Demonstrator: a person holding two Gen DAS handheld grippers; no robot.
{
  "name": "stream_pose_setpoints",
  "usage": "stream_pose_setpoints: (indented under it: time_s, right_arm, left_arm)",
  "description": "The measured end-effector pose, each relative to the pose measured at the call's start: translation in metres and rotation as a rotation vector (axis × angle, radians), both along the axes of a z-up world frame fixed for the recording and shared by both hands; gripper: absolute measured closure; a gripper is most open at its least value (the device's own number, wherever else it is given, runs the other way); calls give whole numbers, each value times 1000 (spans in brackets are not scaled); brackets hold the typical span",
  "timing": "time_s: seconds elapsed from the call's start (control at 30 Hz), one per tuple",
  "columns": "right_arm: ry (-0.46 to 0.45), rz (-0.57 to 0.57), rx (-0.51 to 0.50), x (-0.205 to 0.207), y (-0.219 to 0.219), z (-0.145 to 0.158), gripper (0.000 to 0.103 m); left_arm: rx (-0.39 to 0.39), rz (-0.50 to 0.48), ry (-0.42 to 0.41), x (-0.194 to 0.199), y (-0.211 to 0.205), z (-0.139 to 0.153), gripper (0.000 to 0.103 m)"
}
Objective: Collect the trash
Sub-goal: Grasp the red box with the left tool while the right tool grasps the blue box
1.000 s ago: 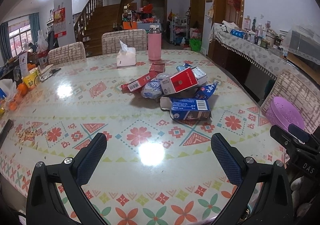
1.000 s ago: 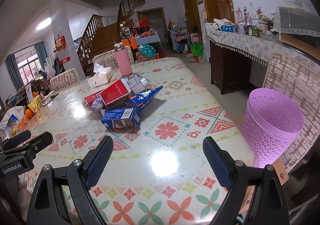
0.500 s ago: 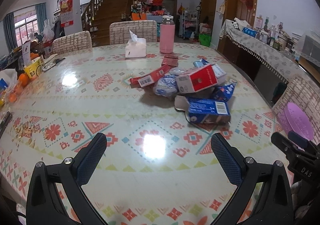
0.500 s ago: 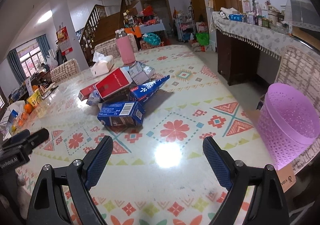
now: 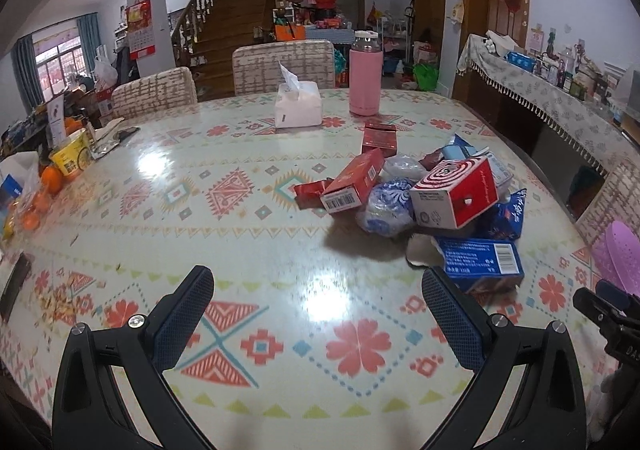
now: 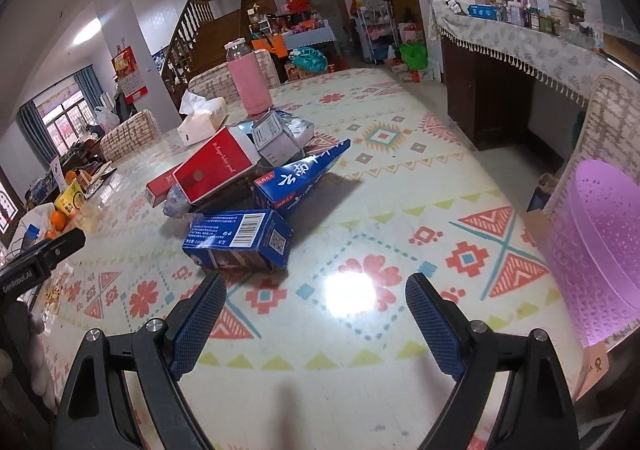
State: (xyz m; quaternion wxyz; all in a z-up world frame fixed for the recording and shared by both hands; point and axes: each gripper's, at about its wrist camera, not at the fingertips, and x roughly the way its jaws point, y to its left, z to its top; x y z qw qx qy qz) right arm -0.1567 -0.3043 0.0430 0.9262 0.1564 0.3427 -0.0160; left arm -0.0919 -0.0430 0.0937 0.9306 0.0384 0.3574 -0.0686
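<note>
Item 1: my left claw, spread wide, holding nothing, above the worktop.
Item 2: my right claw, likewise agape and empty, aimed at the trash.
Item 3: trash heap mid-worktop: blue carton nearest, lying flat; red box propped on the pile; blue wrapper.
Item 4: purple perforated bin off the worktop's right edge, likely placed there to receive drops.
Item 5: patterned glossy cover; pink flask, tissue box; staircase behind.

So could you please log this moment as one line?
left claw: open, empty | right claw: open, nearing flat blue carton | perforated purple plastic bin: beside table
</note>
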Motion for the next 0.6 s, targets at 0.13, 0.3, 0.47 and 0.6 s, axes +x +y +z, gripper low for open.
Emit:
stream_pose_setpoints:
  time_s: [0.13,0.3,0.47,0.6]
  right_arm:
    - [20,7,3,9,1,-5,9]
    - [31,13,13,20,1,-8,9]
    - [43,48,39,35,5,-10,9]
    - [52,117,29,53,16,-9,9]
  left_arm:
    - [-19,-14,27,22,3,-2,0]
    - [-25,-2,51,55,10,-5,0]
    - [-30,-26,91,90,9,-10,0]
    - [-68,-43,170,122,10,-18,0]
